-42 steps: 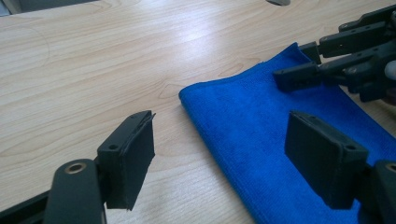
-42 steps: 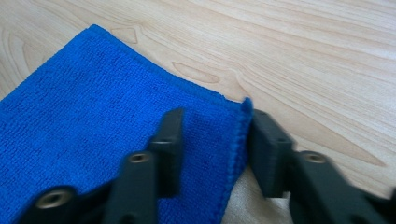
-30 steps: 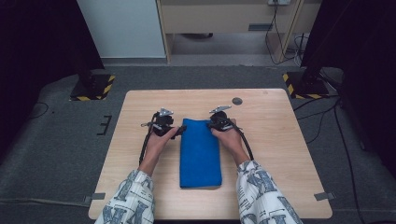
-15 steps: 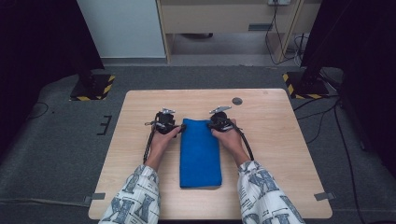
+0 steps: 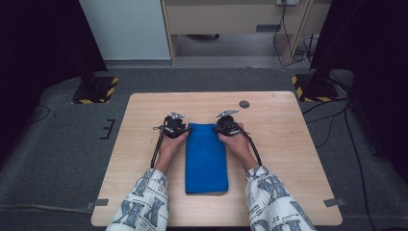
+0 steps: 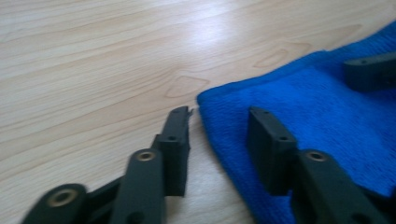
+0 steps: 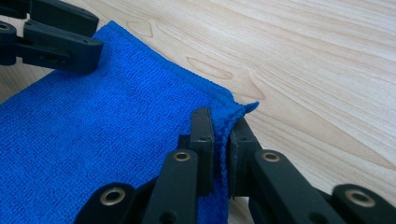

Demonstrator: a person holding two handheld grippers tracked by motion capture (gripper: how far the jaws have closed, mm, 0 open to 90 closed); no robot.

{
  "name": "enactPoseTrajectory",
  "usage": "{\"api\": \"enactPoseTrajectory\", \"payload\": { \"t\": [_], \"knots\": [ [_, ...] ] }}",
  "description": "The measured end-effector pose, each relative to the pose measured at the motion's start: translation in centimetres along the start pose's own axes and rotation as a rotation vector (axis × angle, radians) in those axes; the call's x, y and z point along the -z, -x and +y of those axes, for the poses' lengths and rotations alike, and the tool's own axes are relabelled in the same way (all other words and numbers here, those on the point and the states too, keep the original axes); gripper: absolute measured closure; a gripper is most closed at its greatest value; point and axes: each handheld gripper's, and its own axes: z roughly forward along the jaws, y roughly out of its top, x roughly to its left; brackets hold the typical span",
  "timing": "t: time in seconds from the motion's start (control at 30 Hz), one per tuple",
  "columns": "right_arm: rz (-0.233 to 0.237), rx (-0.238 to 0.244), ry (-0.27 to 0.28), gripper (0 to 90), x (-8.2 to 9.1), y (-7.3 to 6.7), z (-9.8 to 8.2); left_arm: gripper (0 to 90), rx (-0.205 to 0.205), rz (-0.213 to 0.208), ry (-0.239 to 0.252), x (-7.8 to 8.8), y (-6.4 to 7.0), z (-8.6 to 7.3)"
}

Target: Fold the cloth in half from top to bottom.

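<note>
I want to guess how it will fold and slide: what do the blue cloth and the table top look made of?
The blue cloth looks like microfibre or terry: fuzzy matte pile with a stitched hem, soft and limp. The table top looks like pale wood or a wood-print laminate: grain lines and a smooth, slightly glossy sheen. Which of the two, I cannot tell.
</note>
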Motion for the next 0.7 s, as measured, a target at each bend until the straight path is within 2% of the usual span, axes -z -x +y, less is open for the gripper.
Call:
{"api": "enactPoseTrajectory", "payload": {
  "t": [0.07, 0.13, 0.23, 0.33, 0.47, 0.6, 0.7],
  "knots": [
    [0.000, -0.001, -0.001, 84.1, 0.0, 0.0, 0.0, 64.2, -0.026, 0.010, -0.004, -0.1, 0.3, 0.1],
    [0.007, -0.017, -0.001, 84.4, 0.0, 0.1, 0.0, 69.0, -0.013, 0.002, -0.002, -0.1, 0.3, 0.1],
    [0.009, -0.007, -0.002, 85.5, 0.0, 0.1, 0.0, 77.0, -0.001, -0.010, -0.004, -0.1, 0.2, 0.1],
    [0.011, -0.009, -0.002, 86.0, 0.1, 0.1, 0.0, 83.3, 0.029, -0.028, -0.003, -0.2, 0.1, 0.1],
    [0.018, -0.022, 0.006, 86.2, 0.3, 0.2, 0.0, 86.1, 0.017, -0.047, -0.007, -0.2, 0.1, 0.3],
    [0.023, -0.031, 0.024, 86.3, 0.9, 0.4, 0.3, 87.5, 0.016, -0.061, 0.019, 0.5, 0.3, 0.9],
    [0.025, -0.028, 0.032, 86.3, 1.5, 0.4, 0.6, 87.7, 0.000, -0.066, 0.027, 1.0, 0.7, 1.4]
  ]
}}
